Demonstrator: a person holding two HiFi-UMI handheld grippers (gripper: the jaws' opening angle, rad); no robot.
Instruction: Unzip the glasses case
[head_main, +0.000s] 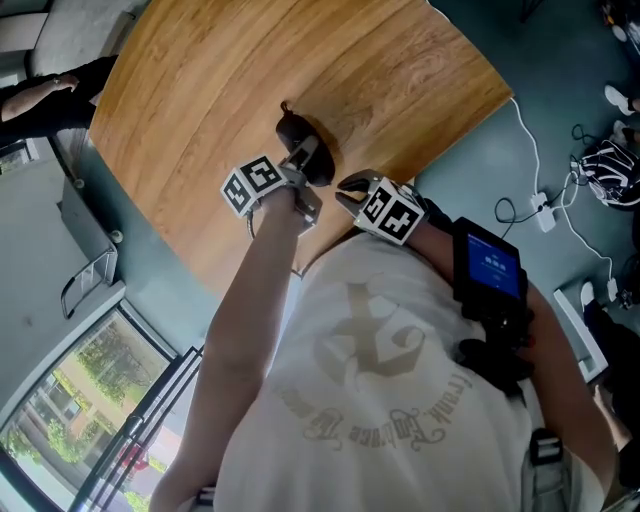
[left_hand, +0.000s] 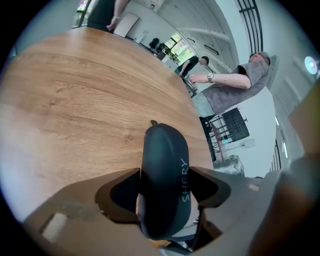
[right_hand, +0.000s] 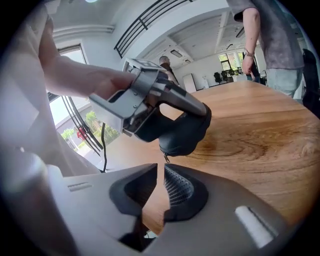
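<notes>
Only print I can read: "SHERY", pale letters down side of dark glasses case (left_hand: 162, 150). My left gripper (left_hand: 165, 185) clamped on case, one jaw each side, case held just over wooden table (head_main: 250, 70) near its edge. Right gripper (right_hand: 161, 172) jaws slightly apart, nothing in them, tips just under zipper pull (right_hand: 165, 158) dangling off case end. Both grippers pitched downward.

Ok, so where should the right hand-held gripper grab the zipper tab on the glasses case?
Pinch the little zipper tab dangling from the near end of the glasses case. Bring the right hand-held gripper up from below: the tab hangs free, pointing towards its slightly parted jaws.
</notes>
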